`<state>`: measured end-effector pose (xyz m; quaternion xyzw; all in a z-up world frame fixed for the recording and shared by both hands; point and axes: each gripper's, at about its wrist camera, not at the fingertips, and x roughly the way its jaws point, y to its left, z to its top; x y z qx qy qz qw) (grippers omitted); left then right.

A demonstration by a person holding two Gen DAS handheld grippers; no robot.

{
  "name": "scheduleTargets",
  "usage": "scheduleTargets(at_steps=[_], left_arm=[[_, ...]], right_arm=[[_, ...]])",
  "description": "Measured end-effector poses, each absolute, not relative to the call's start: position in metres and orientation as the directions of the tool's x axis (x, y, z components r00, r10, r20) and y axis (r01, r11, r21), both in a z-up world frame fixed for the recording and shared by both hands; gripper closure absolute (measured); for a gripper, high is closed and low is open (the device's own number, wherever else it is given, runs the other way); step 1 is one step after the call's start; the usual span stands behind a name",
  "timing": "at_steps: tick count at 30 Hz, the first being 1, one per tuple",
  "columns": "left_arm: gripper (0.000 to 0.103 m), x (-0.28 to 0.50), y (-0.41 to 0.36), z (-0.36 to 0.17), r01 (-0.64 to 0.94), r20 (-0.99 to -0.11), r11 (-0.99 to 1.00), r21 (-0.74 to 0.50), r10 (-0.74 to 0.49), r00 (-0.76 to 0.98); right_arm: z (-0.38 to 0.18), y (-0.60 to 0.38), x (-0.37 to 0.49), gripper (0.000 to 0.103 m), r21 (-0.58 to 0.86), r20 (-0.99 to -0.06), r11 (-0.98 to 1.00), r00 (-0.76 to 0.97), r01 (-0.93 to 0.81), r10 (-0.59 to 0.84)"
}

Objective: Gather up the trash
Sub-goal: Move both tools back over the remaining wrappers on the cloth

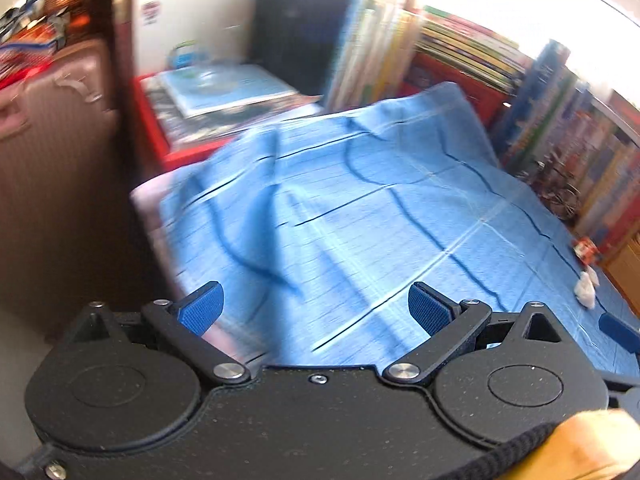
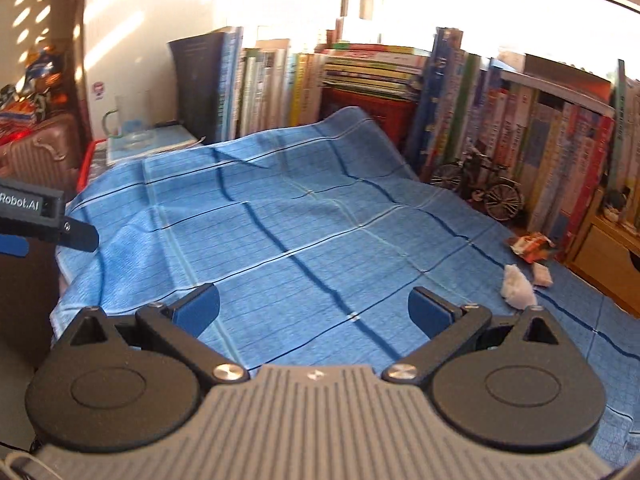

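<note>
Books (image 2: 400, 72) line the back and right of a desk covered by a blue checked cloth (image 2: 280, 220); bright window behind, washed out; left wrist view is motion-blurred, right wrist view sharp.

Trash sits at the cloth's right edge: white tissue wad (image 2: 517, 288), smaller white scrap (image 2: 543, 274) just beside it, red-orange wrapper (image 2: 530, 246) a little farther back near the books; all three apart from each other, none touched; in the left view the wad (image 1: 585, 289) and wrapper (image 1: 585, 249) show small at far right, blurred.

Right tongs (image 2: 314, 312) wide open, blue pads spread, nothing between them; they hover over the near middle of the cloth; tissue wad lies just right of the right finger tip, not between the jaws.

Left tongs (image 1: 316, 308) also wide open, empty; over the cloth's near left part; part of a hand (image 1: 592, 440) with a black strap shows at bottom right of that view; the left tool's side, with a "Robot.AI" label, shows at the left edge of the right view.

Other stuff: model bicycle (image 2: 478, 186) standing on the right by the books; glass mug (image 2: 128, 120) on a flat book at back left; pink suitcase (image 2: 40, 148) left of the desk; wooden drawer unit (image 2: 604, 264) at far right.
</note>
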<state>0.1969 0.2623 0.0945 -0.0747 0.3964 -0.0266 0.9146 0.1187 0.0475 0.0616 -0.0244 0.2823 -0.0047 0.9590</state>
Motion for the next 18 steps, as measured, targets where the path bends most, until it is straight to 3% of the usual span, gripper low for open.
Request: scheduleTargets(at_steps=[10,18], left_arm=[[0.005,0.246,0.142,0.107,0.271,-0.696,0.961,-0.050,-0.228,0.681],[0.005,0.284,0.036,0.102,0.398,-0.688,0.917,-0.027,-0.306,0.658]], right_arm=[[0.063,-0.043,0.137,0.000,-0.006,-0.525,0.972,0.826,0.235,-0.203],[0.042,-0.103,0.143,0.000,0.017,-0.563,0.963,0.798,0.270,-0.214]])
